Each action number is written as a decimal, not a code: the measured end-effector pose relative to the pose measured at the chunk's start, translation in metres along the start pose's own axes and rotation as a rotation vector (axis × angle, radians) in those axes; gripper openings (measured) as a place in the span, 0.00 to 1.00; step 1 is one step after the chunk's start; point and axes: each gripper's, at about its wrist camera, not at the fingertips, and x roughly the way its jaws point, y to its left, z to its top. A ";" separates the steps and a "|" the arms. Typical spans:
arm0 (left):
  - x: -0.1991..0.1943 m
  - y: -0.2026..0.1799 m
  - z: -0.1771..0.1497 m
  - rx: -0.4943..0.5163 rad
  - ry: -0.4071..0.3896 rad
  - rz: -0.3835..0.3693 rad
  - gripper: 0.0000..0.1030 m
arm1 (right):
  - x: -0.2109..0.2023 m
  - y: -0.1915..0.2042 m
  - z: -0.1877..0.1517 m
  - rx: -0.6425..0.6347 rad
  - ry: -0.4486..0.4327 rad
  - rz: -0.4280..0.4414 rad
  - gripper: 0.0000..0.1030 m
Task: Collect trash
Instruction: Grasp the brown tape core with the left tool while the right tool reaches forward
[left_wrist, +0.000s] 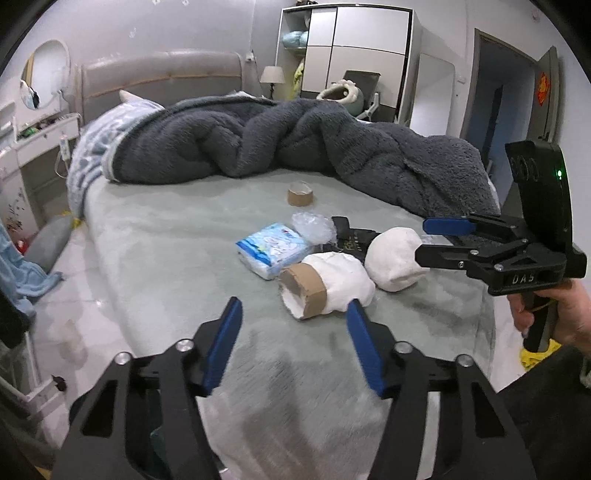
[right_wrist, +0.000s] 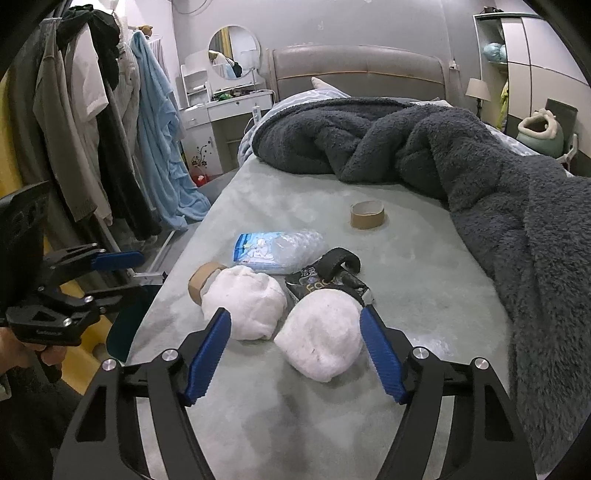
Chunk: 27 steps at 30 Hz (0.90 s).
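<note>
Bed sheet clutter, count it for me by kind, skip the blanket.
White paper wads: 2, one on a cardboard tube
Tape roll cores: 1
Tissue packs: 1
Clear plastic wraps: 1
Black packets: 1
Total: 6

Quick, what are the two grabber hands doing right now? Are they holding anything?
Left gripper: open, holding nothing; the white wad with a cardboard tube lies just ahead.
Right gripper: open, holding nothing; a white tissue ball sits between its fingers, not pinched.
</note>
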 end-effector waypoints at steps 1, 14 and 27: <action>0.004 0.000 0.001 -0.007 0.007 -0.018 0.52 | 0.001 -0.003 0.000 0.004 0.002 -0.001 0.71; 0.038 0.007 0.014 -0.137 0.081 -0.145 0.34 | 0.007 -0.017 -0.004 0.032 0.022 0.040 0.71; 0.049 0.031 0.010 -0.306 0.125 -0.263 0.15 | 0.002 0.008 0.010 -0.011 -0.027 0.149 0.69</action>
